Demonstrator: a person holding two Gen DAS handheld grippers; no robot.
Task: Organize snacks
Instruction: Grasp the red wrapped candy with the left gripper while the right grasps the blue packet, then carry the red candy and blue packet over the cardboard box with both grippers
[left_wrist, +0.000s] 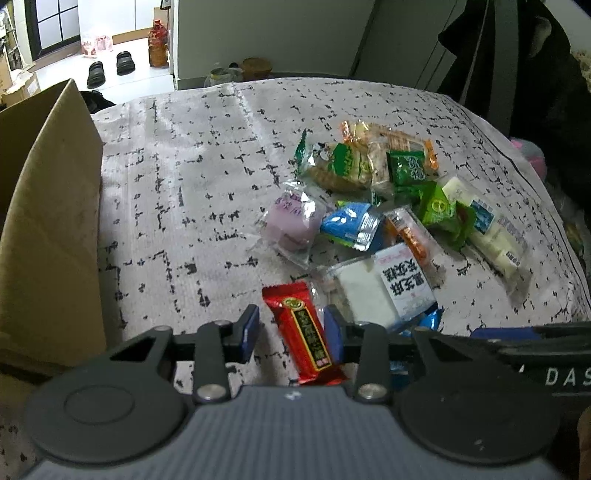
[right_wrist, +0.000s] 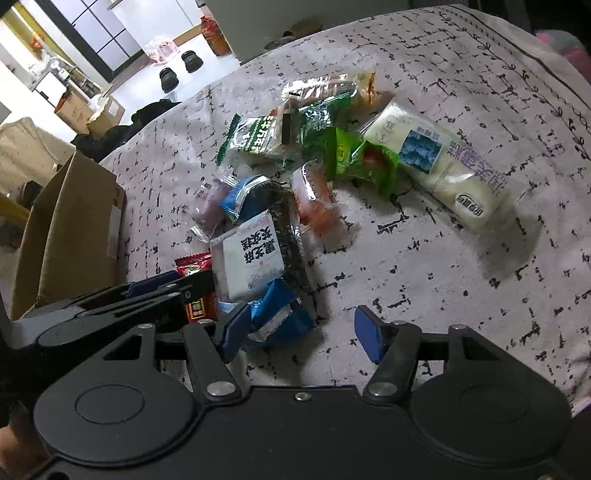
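Straddles a red foil snack packet with a black-and-gold label (left_wrist: 295, 310) with the left claw (left_wrist: 291, 330), half-spread, touching the wrapper's edge with one pad and leaving a strip of cloth bare beside the other, so not yet pinching. Hovers the right claw (right_wrist: 303, 334) low over a blue foil snack packet (right_wrist: 280, 310), spread wide, brushing the crinkled wrapper with one pad and keeping the other well apart over bare cloth. Finds both packets lying flat on the white cloth with black dashes (left_wrist: 184, 184), at the near edge of the snack heap, just beside a white square packet with bold black print (left_wrist: 388, 288). Risks, on the left, squeezing slick foil off-centre and squirting the red packet out sideways, or catching only a sealed end and dropping it on the lift. Risks, on the right, closing lopsided: shoving the blue packet across the soft cloth instead of gripping it, or nipping a fold of the cloth along with it. Could also snag the white packet's overlapping corner and drag it, disturbing the green wrappers (right_wrist: 347, 155) and the long cream-coloured packet (right_wrist: 443, 173) farther back. Works with both claws close together, so risks knocking one frame against the other. Probably needs a clear carry to the brown cardboard box (left_wrist: 48, 221) at the left; could spill over its raised flap with a weak hold.
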